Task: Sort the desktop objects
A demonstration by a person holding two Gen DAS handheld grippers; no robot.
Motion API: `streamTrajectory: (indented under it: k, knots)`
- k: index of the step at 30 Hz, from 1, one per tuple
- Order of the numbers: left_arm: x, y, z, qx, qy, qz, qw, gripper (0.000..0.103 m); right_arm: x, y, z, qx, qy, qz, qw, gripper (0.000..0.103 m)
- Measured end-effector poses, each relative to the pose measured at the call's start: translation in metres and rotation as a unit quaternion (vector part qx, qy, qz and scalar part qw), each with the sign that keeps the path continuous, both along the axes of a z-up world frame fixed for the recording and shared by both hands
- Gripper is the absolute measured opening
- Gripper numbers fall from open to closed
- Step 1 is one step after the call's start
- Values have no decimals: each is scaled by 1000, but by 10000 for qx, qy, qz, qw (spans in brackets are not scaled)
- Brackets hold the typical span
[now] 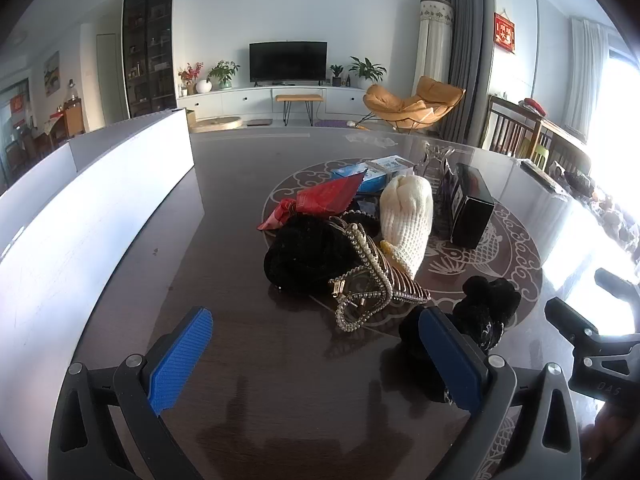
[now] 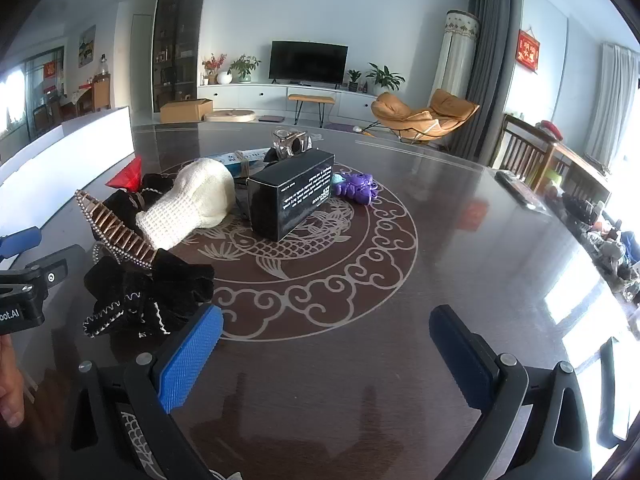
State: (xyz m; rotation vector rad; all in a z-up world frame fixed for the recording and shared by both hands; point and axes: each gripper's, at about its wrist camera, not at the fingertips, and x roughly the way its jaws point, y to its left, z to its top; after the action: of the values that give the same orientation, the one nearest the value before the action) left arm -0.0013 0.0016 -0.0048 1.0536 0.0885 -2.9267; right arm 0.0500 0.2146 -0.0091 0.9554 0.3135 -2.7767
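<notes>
Desktop clutter is sitting heaped on the dark table (image 2: 460,240) — both grippers are hanging wide open above it.

Around the black box (image 2: 290,196): a cream knitted piece (image 2: 192,204) is lying just beside it, a purple toy (image 2: 358,186) is resting behind it, and a black bow (image 2: 148,296) is lying well in front. The left gripper (image 1: 316,360) and right gripper (image 2: 324,360) are holding nothing.
</notes>
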Motion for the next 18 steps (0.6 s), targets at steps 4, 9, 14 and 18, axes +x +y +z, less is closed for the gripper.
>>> streamTrajectory:
  k: [4,9,14,18]
  knots:
    - [1,0,1,1,-9,2,10000,103,0,0,0,2,2,-1,10000,103]
    - [1,0,2,-6,-8,4,10000,103,0,0,0,2,2,0,10000,103]
    - [1,0,1,1,-7,5,10000,103,0,0,0,1,4,4,10000,103]
    - [0,2,-3,23,-13,24,10000,103,-1,-1,0,13,-15,19,10000,103]
